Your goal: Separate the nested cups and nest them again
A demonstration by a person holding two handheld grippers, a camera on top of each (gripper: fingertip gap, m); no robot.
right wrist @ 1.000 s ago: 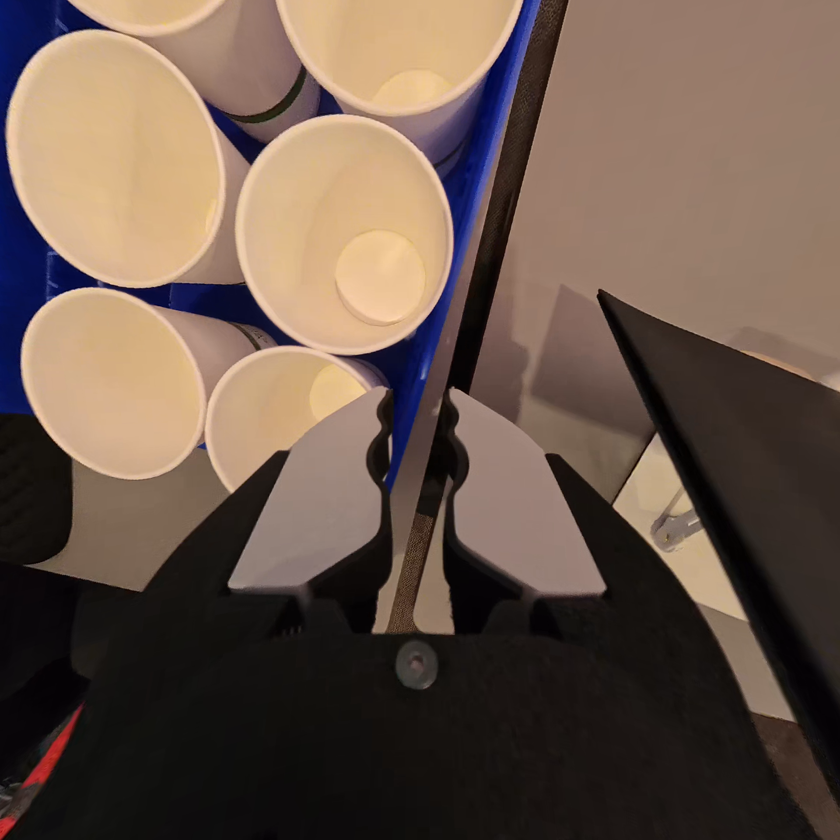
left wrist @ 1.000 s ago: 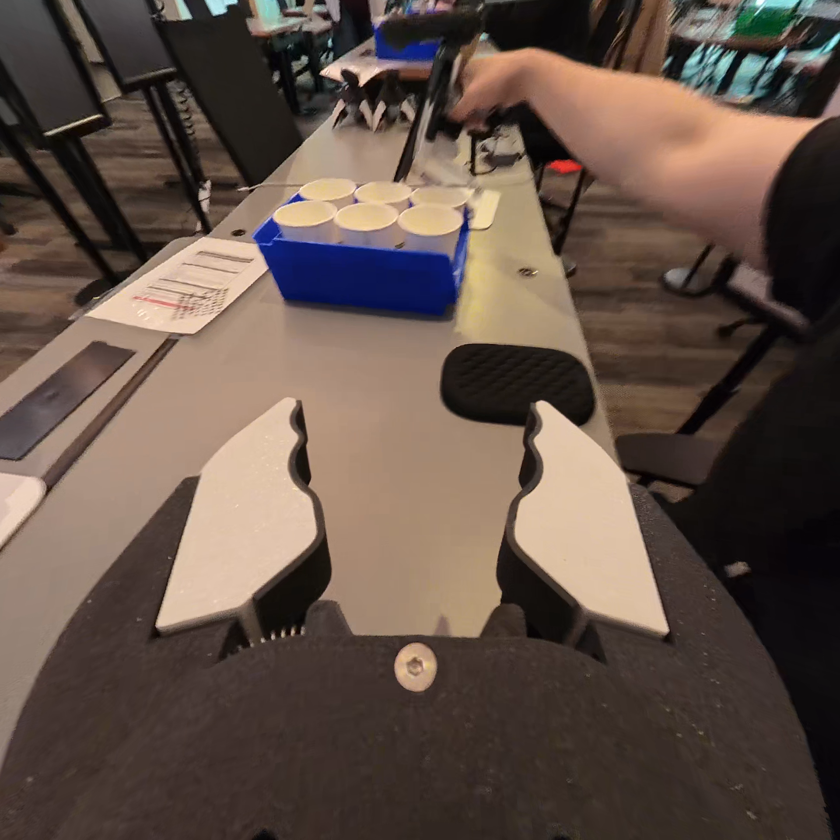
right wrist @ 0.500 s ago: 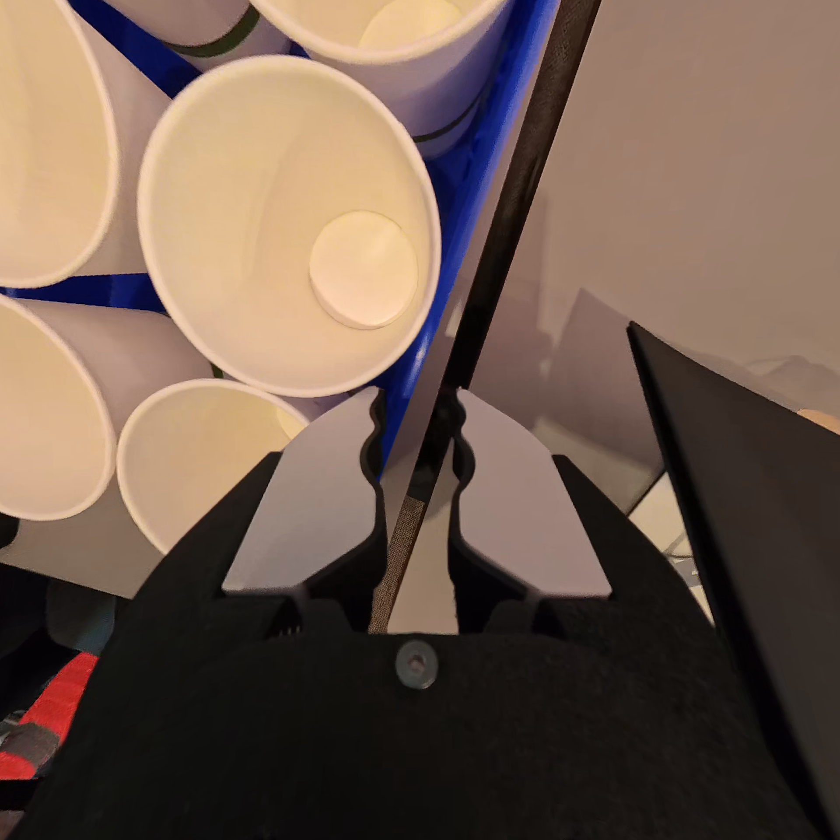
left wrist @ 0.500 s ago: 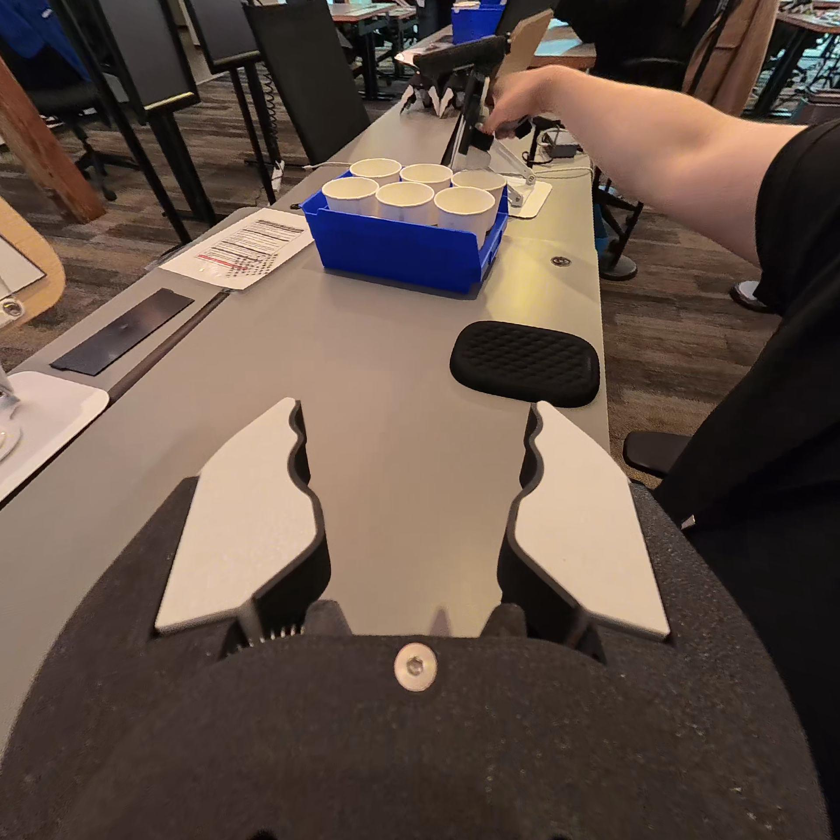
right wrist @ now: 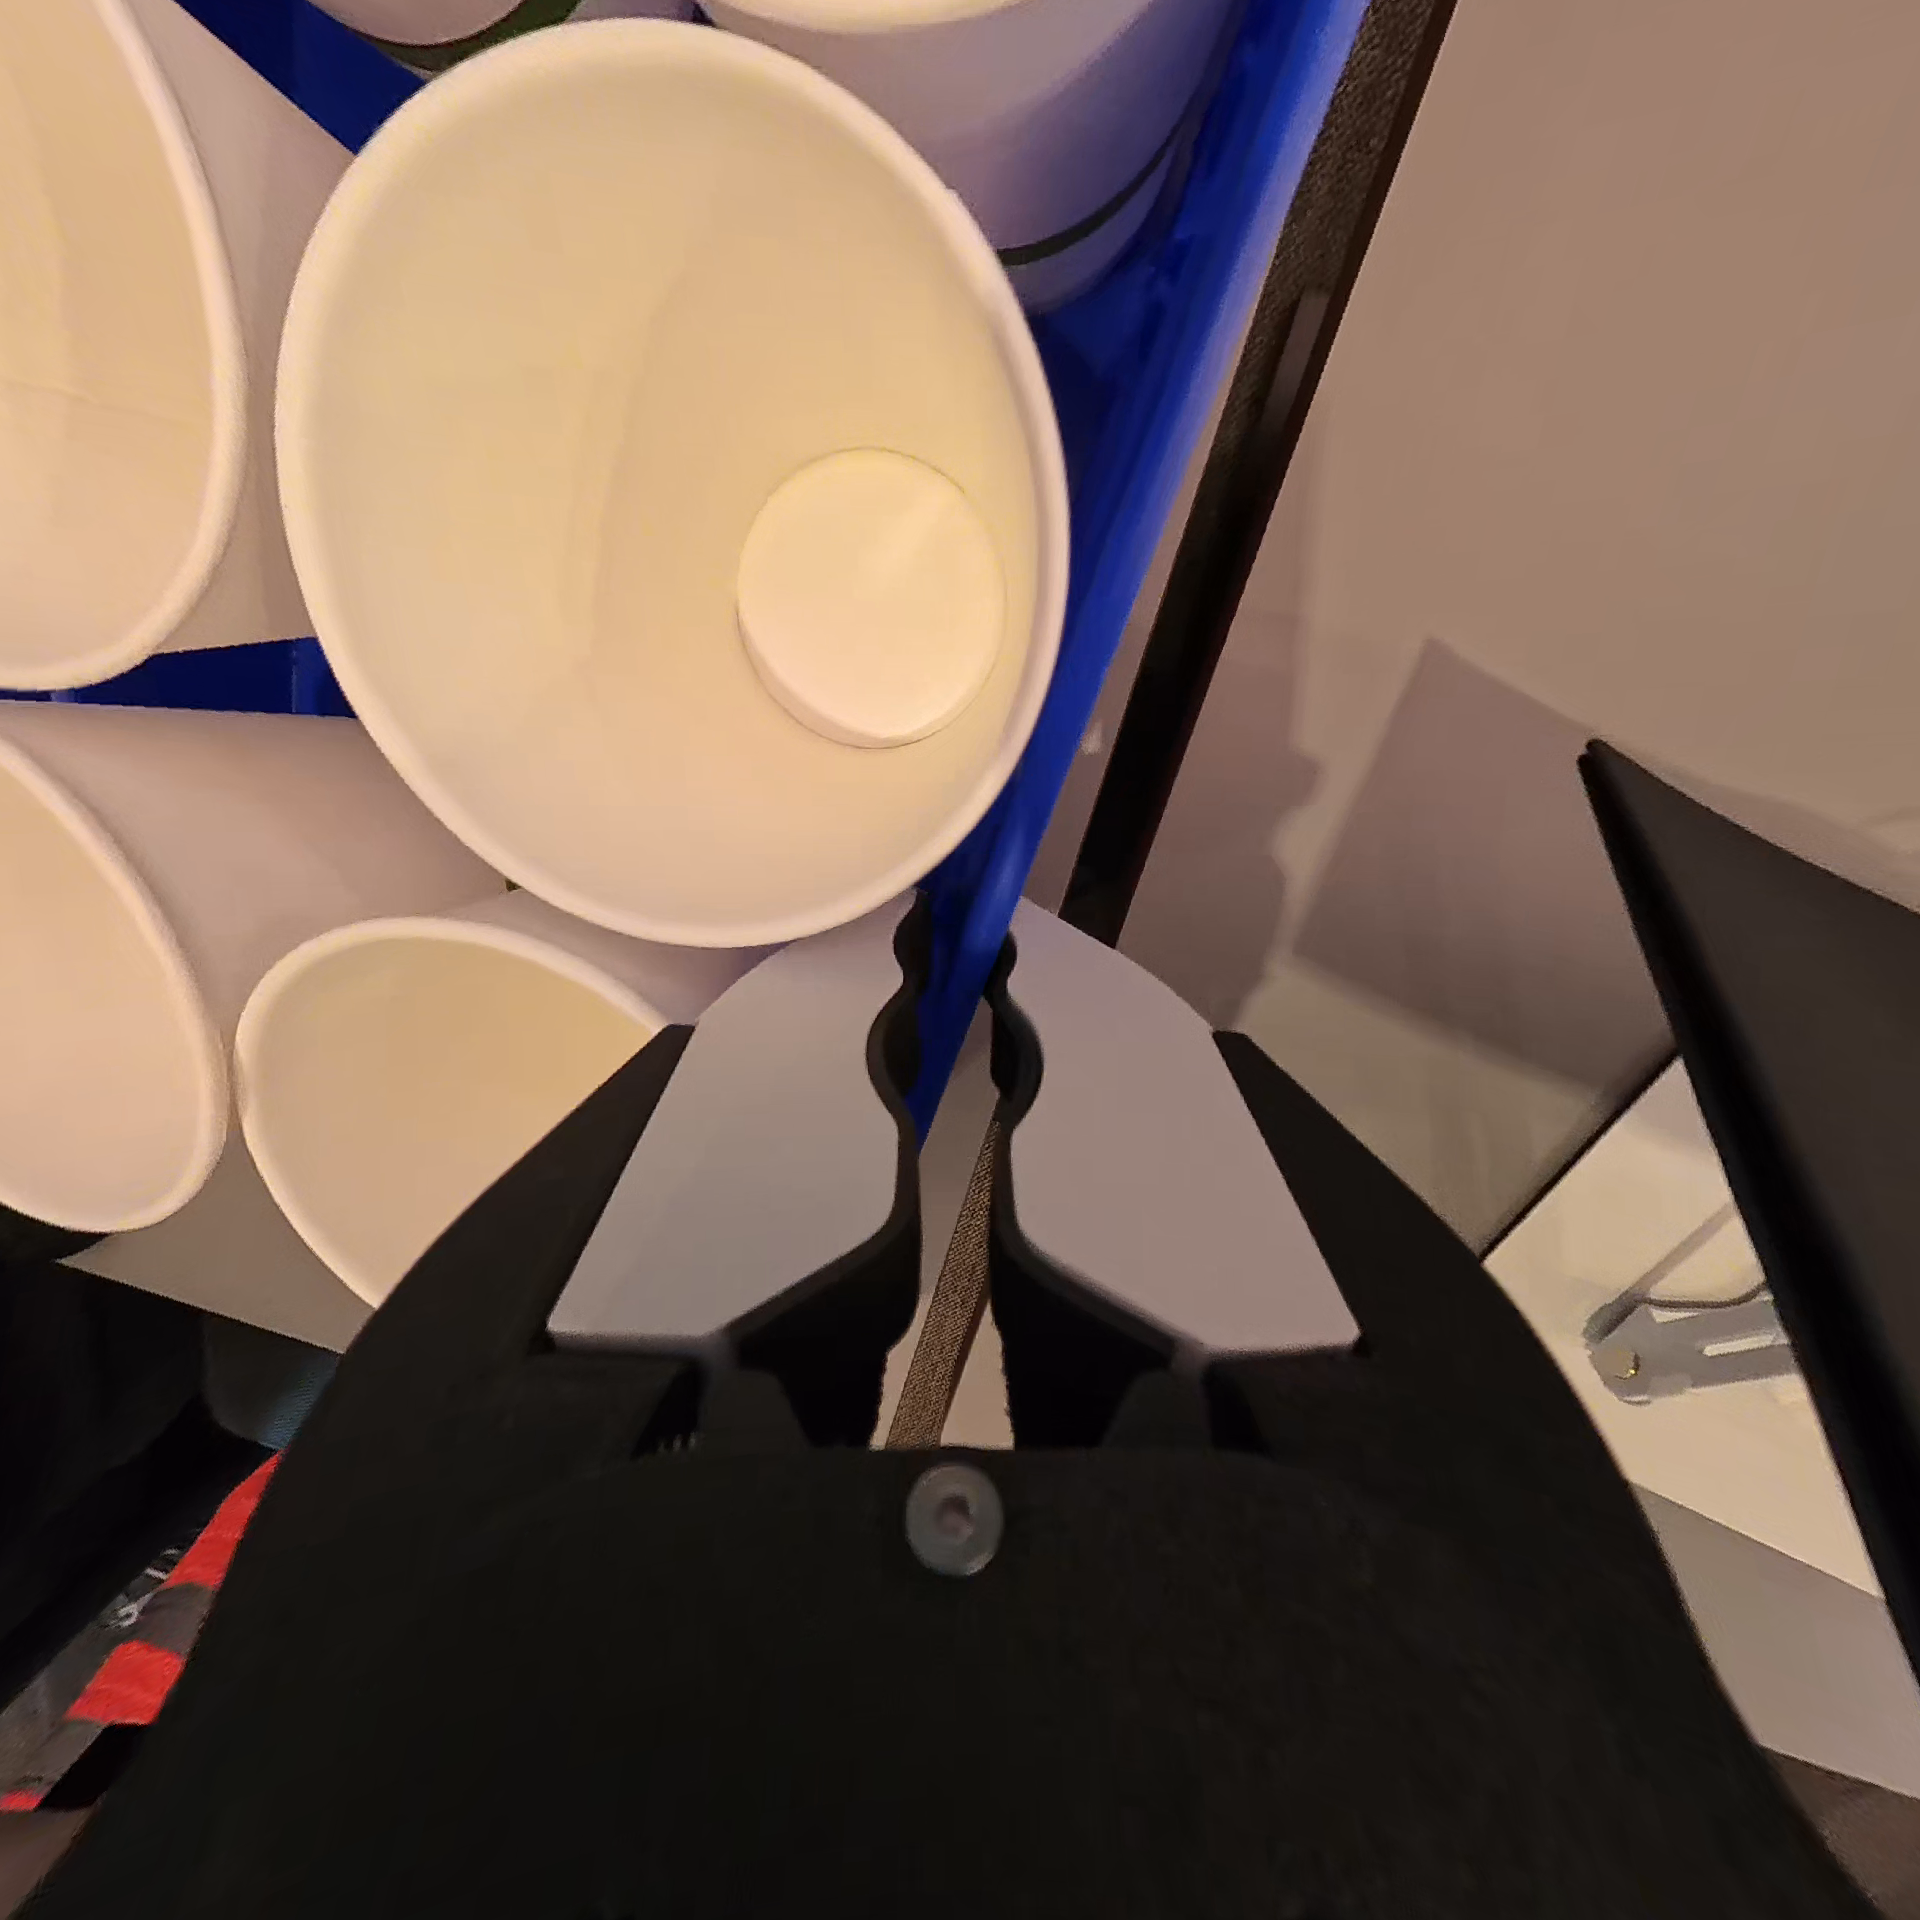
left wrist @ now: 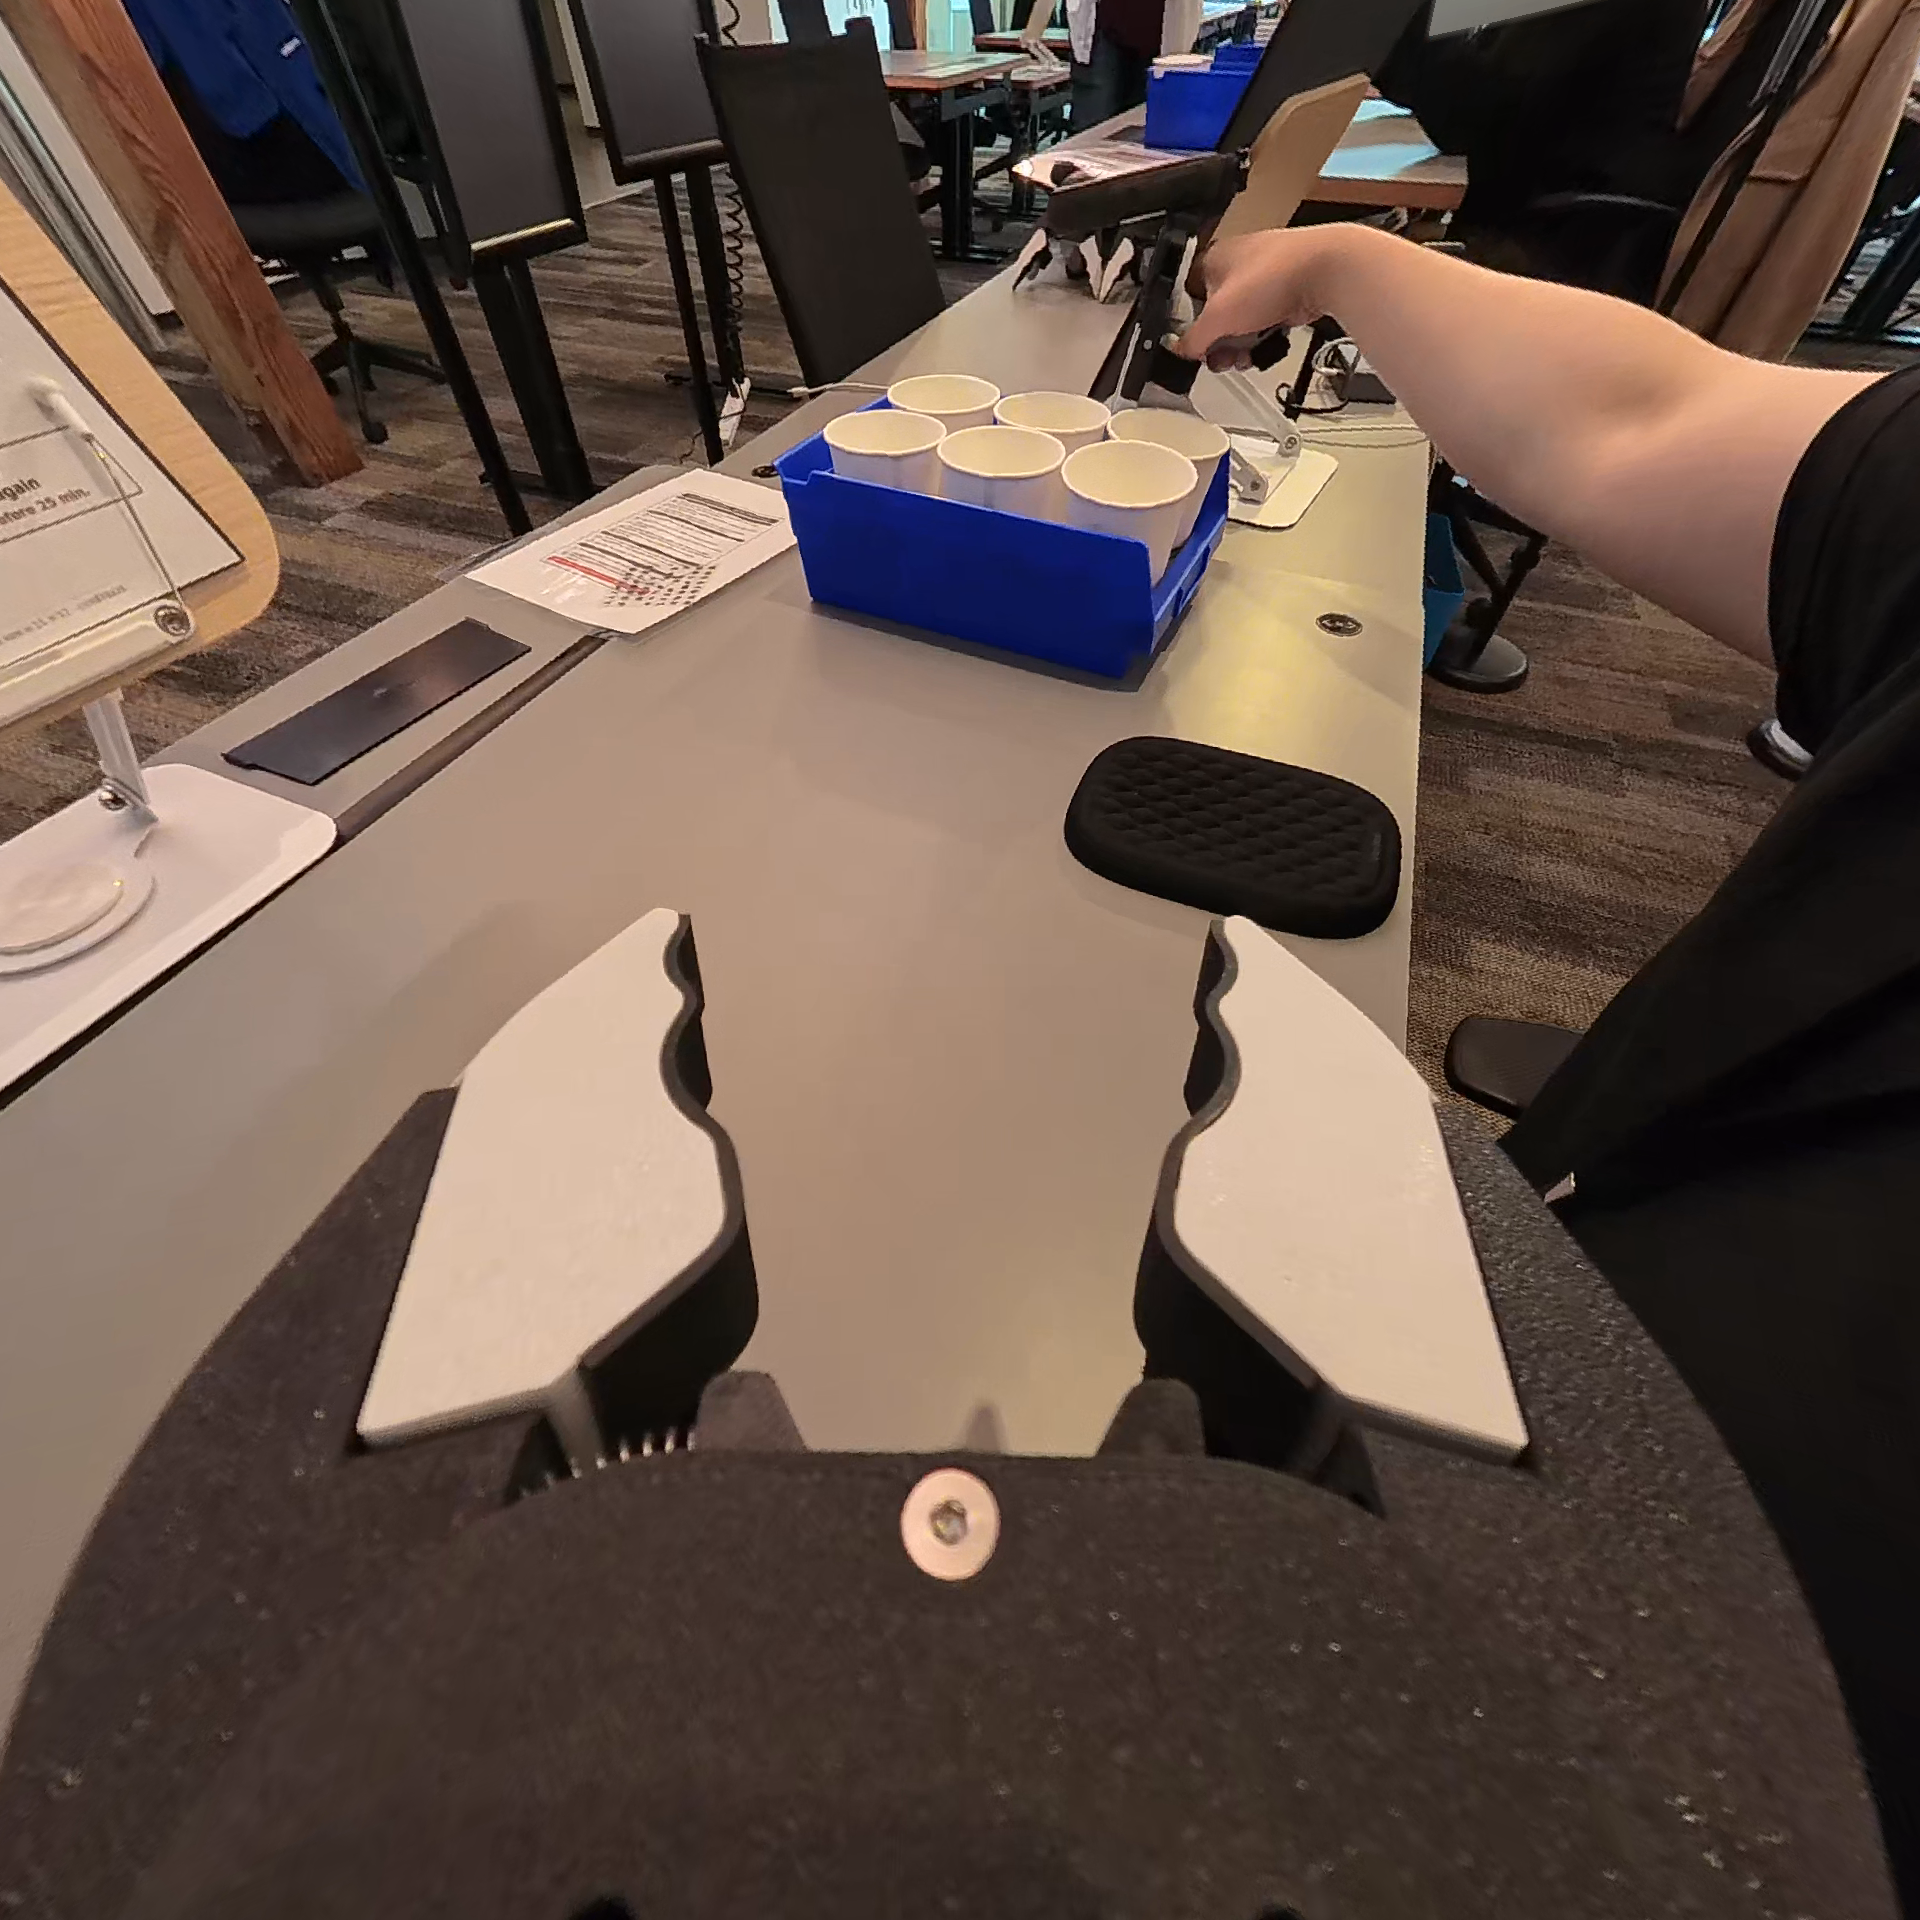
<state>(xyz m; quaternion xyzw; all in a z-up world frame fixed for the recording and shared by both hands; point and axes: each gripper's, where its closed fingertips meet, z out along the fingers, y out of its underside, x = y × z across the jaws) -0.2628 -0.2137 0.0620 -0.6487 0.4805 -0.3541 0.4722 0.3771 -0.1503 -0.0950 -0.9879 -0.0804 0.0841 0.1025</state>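
Several white paper cups (left wrist: 1003, 457) stand upright in a blue bin (left wrist: 977, 571) at the far middle of the grey table (left wrist: 831, 831). My left gripper (left wrist: 945, 935) is open and empty, low over the table's near part, well short of the bin. My right gripper (right wrist: 956, 935) looks down into the bin from above, with one large cup (right wrist: 582, 468) just ahead of its tips. Its fingers are shut on the bin's blue side wall (right wrist: 1143, 436), one pad on each side. In the left wrist view a hand holds it (left wrist: 1153, 353) at the bin's far right corner.
A black quilted wrist pad (left wrist: 1236, 836) lies near the table's right edge. A printed sheet (left wrist: 634, 545) and a black strip (left wrist: 384, 701) lie left of the bin. A white stand base (left wrist: 135, 873) sits at the left. A dark panel (right wrist: 1787, 1039) leans beside the bin.
My right gripper has moved closer along the bin's wall and its jaws have narrowed onto it. My left gripper stays open; its view has shifted so the bin sits farther right.
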